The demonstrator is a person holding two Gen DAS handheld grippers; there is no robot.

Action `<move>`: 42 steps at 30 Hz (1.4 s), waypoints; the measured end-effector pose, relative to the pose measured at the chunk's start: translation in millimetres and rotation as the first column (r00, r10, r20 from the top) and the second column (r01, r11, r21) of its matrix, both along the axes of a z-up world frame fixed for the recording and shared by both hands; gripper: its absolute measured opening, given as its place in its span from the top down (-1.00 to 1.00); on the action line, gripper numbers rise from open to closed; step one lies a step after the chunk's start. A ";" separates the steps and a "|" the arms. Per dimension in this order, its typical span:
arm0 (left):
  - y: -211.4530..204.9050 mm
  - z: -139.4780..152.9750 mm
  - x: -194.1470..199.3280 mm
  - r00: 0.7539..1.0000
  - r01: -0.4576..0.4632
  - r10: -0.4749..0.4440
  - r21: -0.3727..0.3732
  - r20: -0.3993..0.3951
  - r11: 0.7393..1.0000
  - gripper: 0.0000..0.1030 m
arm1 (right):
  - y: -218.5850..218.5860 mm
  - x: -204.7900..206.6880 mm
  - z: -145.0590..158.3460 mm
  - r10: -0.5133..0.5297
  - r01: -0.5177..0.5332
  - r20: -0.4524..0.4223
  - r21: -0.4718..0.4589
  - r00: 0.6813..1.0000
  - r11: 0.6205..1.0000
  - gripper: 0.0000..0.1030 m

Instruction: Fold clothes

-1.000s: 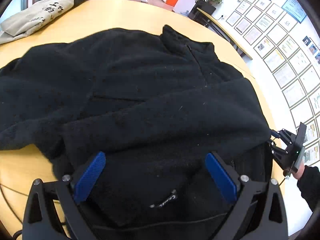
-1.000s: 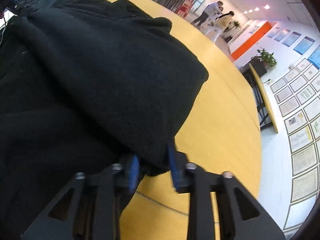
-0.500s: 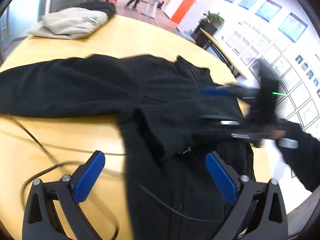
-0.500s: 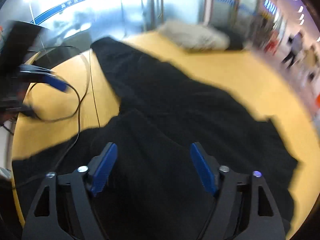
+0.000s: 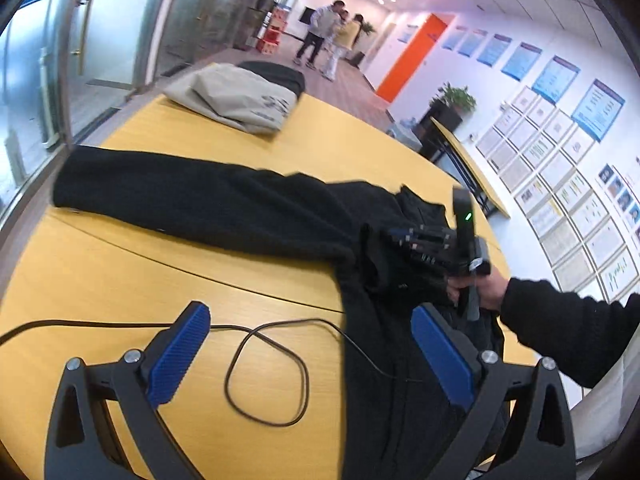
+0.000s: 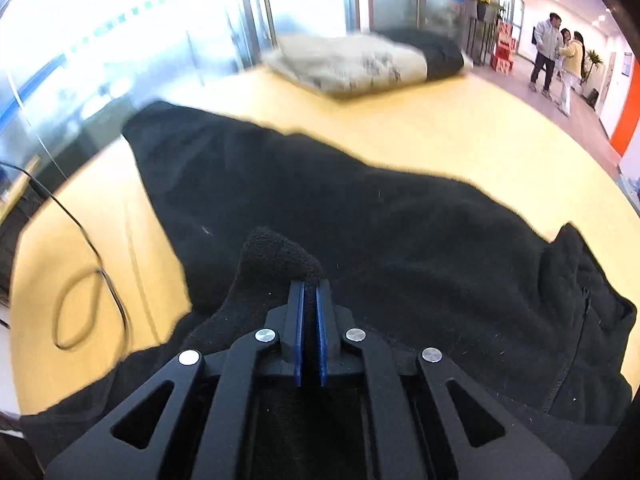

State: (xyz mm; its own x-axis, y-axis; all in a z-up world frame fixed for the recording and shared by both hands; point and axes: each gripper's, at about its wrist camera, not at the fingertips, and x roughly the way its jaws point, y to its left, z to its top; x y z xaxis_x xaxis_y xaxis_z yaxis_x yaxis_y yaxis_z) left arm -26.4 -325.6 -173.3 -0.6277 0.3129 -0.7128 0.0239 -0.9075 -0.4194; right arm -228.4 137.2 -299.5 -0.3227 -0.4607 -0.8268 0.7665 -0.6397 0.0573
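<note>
The right hand-held gripper has just snapped shut on a fold of the black fleece jacket — half a second ago its blue pads stood wide apart above the cloth. So a new fold can likely start. The left hand-held gripper is open and holds nothing. The jacket lies on the yellow surface, one sleeve stretched out. A thin black cable loops close by and might snag. A folded beige garment sits far off.
</note>
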 end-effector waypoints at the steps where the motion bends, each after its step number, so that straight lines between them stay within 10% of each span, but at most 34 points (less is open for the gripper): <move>1: -8.1 4.8 3.6 1.000 -0.018 0.018 -0.003 -0.003 1.000 -0.99 | -5.4 -1.2 -9.3 -0.002 0.002 -0.005 0.032 1.000 0.999 0.88; 6: -64.0 42.7 23.8 0.988 -0.150 0.149 -0.008 -0.046 0.989 -0.99 | 0.8 -10.9 8.5 -0.172 0.167 -0.077 -0.067 0.982 0.984 0.67; 9: -94.4 61.7 33.3 0.975 -0.217 0.215 -0.036 -0.062 0.975 -1.00 | 0.0 -14.9 24.5 -0.227 0.215 -0.153 -0.096 0.962 0.972 -0.07; 13: -127.5 71.8 39.7 0.955 -0.297 0.293 -0.110 -0.050 0.949 -1.00 | -35.8 -17.6 21.3 -0.177 0.176 -0.089 -0.016 0.980 0.984 -0.30; 18: -156.3 73.0 45.9 0.932 -0.362 0.360 -0.099 -0.043 0.927 -1.00 | -90.1 44.7 56.4 -0.037 0.026 -0.294 -0.042 0.955 0.999 -0.75; 24: -184.7 47.9 24.3 0.920 -0.390 0.391 -0.027 0.019 0.920 -1.00 | -203.2 99.2 18.0 0.220 -0.155 -0.481 0.171 0.849 0.973 -0.62; 27: -198.7 12.4 -5.7 0.925 -0.377 0.367 0.135 0.097 0.916 -1.00 | -200.9 108.2 22.2 0.157 -0.138 -0.444 0.076 0.882 0.988 -0.61; 31: -221.9 -58.4 -48.1 0.892 -0.448 0.394 0.320 0.222 0.835 -0.99 | -178.0 110.4 37.0 0.052 -0.058 -0.372 -0.007 0.927 0.998 -0.61; 36: -245.0 -121.3 -89.4 0.835 -0.544 0.469 0.302 0.289 0.782 -0.98 | -103.6 131.6 68.9 -0.058 0.065 -0.341 0.010 0.938 0.998 -0.61; 42: -249.6 -150.8 -133.0 0.844 -0.532 0.460 0.331 0.275 0.779 -0.91 | -40.4 147.8 78.6 -0.147 0.180 -0.315 0.078 0.938 0.981 -0.61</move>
State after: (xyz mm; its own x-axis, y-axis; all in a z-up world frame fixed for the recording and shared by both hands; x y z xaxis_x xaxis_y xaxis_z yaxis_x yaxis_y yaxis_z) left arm -159.4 -575.2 -324.1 -0.6527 0.2585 -0.7122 0.5291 -0.5173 -0.6727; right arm -80.6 96.8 -220.9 -0.6312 -0.2976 -0.7162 0.6210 -0.7472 -0.2368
